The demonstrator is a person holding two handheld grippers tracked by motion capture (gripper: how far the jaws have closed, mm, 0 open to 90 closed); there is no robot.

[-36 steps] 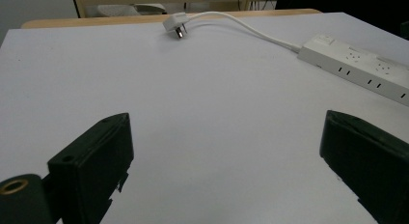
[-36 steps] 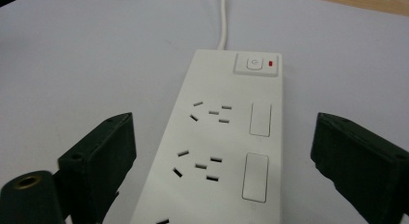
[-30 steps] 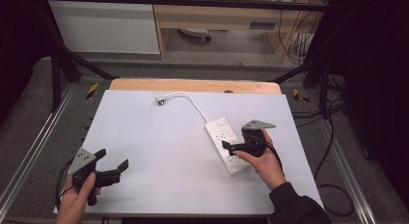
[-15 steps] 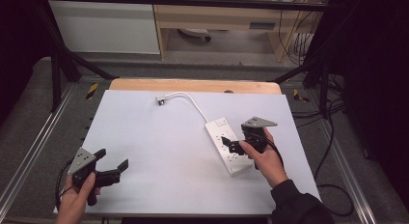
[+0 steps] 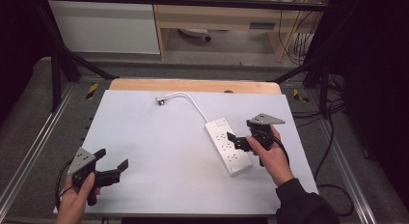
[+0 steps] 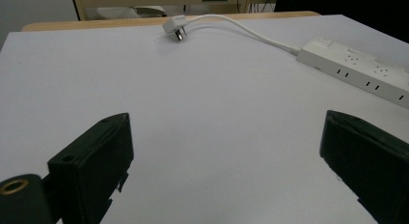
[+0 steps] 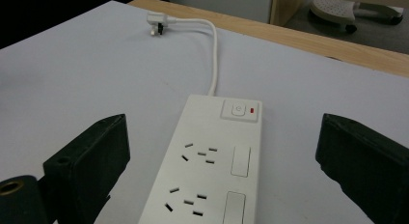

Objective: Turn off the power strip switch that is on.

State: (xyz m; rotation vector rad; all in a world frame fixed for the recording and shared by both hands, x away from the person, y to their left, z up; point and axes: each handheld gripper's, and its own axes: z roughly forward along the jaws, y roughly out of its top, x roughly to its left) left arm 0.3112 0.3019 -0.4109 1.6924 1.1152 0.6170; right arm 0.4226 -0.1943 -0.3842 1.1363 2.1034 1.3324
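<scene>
A white power strip point(image 5: 227, 146) lies at an angle on the right half of the white table top point(image 5: 159, 137). Its white cable curves back to a plug point(image 5: 160, 100) lying loose near the far edge. My right gripper point(image 5: 237, 141) is open, just above the strip's middle, its jaws pointing left. In the right gripper view the strip point(image 7: 207, 156) runs between the two wide-apart jaws, with its switch point(image 7: 239, 109) at the far end and the plug point(image 7: 156, 20) beyond. My left gripper point(image 5: 113, 159) is open at the front left with nothing between its fingers; its view shows the strip point(image 6: 357, 69) and plug point(image 6: 173, 27) far off.
A strip of bare wood point(image 5: 193, 85) shows along the table's far edge. Metal frame rails point(image 5: 29, 156) run down both sides, and cables point(image 5: 333, 137) hang off to the right. Shelving point(image 5: 217, 21) stands behind the table.
My right gripper has shifted slightly to the right over the power strip. The left gripper has stayed put.
</scene>
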